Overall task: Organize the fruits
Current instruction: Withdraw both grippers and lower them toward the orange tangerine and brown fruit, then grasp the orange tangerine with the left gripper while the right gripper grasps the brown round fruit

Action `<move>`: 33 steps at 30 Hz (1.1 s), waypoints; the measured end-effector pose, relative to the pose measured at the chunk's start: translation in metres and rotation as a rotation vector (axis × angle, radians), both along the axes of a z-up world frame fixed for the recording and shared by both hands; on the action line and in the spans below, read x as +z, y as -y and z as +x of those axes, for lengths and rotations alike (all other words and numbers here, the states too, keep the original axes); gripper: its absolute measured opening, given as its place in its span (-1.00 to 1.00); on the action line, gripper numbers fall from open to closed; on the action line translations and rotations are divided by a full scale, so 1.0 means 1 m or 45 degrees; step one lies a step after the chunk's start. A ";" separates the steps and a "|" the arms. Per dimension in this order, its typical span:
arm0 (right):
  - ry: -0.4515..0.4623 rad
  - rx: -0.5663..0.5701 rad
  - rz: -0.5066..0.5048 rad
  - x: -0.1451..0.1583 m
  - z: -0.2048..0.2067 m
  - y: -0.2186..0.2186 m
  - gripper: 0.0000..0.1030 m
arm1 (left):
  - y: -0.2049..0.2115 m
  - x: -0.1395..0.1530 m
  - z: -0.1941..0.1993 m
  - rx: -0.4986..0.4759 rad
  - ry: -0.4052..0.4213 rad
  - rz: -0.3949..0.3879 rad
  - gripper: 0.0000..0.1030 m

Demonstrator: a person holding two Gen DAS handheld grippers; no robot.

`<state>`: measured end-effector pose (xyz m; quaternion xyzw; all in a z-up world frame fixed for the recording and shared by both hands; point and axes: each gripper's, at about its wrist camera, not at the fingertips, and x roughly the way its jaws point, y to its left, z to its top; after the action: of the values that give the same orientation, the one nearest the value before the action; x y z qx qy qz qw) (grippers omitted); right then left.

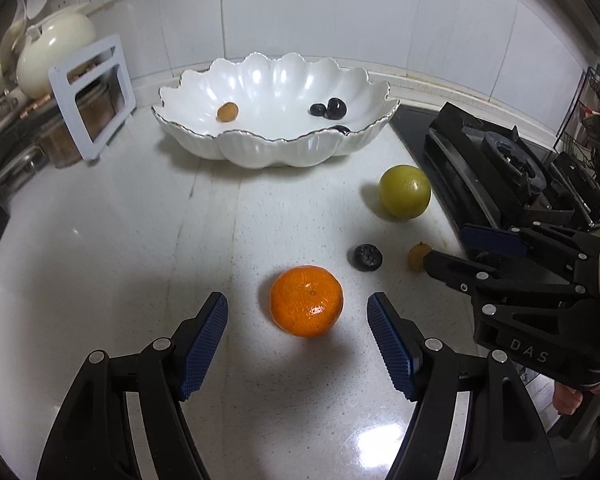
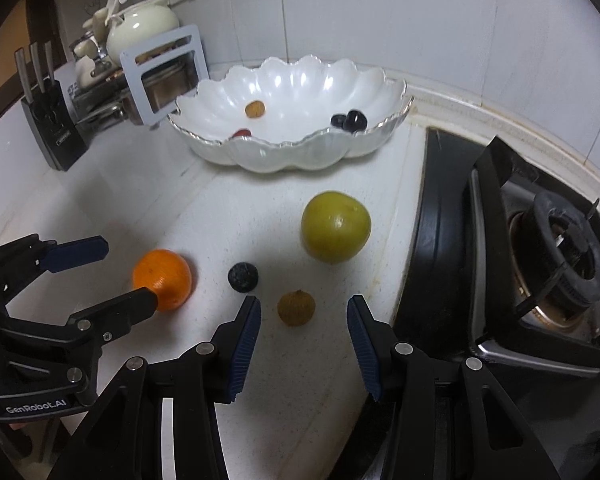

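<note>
A white scalloped bowl (image 1: 260,152) (image 2: 284,156) stands at the back of the counter, holding a small brown fruit (image 1: 227,112), dark berries (image 1: 329,109) and a red fruit (image 2: 242,133). On the counter lie a mandarin (image 1: 306,301) (image 2: 162,279), a green round fruit (image 1: 405,191) (image 2: 336,227), a dark berry (image 1: 367,257) (image 2: 242,276) and a small brown fruit (image 1: 417,256) (image 2: 296,307). My left gripper (image 1: 297,306) (image 2: 128,270) is open, its fingers either side of the mandarin. My right gripper (image 2: 303,312) (image 1: 448,246) is open around the small brown fruit.
A gas hob (image 1: 512,172) (image 2: 540,260) borders the counter on the right. At the left back stand a grey rack (image 1: 94,96) (image 2: 168,76), a cream teapot (image 1: 56,50) (image 2: 142,24) and a knife block (image 2: 52,128). Tiled wall behind.
</note>
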<state>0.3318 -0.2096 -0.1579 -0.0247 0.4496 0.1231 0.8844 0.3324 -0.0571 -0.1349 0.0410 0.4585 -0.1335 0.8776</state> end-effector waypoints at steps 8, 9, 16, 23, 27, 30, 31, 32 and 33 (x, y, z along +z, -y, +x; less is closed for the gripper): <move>-0.053 -0.007 0.020 -0.014 0.008 -0.003 -0.10 | 0.001 -0.016 0.013 0.009 -0.071 -0.041 0.37; -0.057 -0.009 0.024 -0.015 0.009 -0.004 -0.10 | 0.001 -0.018 0.014 0.009 -0.079 -0.042 0.37; -0.084 -0.016 0.029 -0.024 0.015 -0.007 -0.12 | 0.000 -0.027 0.021 0.021 -0.114 -0.053 0.13; -0.084 -0.011 0.025 -0.026 0.017 -0.008 -0.40 | 0.002 -0.030 0.023 0.004 -0.129 -0.077 -0.14; -0.083 -0.006 0.023 -0.026 0.017 -0.008 -0.52 | 0.003 -0.030 0.022 0.002 -0.122 -0.074 -0.15; -0.084 -0.008 0.030 -0.026 0.016 -0.008 -0.52 | 0.002 -0.030 0.022 0.004 -0.121 -0.078 -0.16; -0.083 -0.009 0.032 -0.027 0.016 -0.008 -0.52 | 0.002 -0.030 0.022 0.005 -0.123 -0.081 -0.17; -0.079 -0.010 0.032 -0.026 0.015 -0.008 -0.52 | 0.002 -0.030 0.022 0.008 -0.122 -0.083 -0.17; -0.076 -0.010 0.032 -0.026 0.015 -0.009 -0.52 | 0.002 -0.030 0.022 0.010 -0.119 -0.084 -0.17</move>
<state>0.3464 -0.2008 -0.1836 -0.0083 0.4742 0.1261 0.8713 0.3539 -0.0588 -0.1645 0.0041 0.4944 -0.1469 0.8567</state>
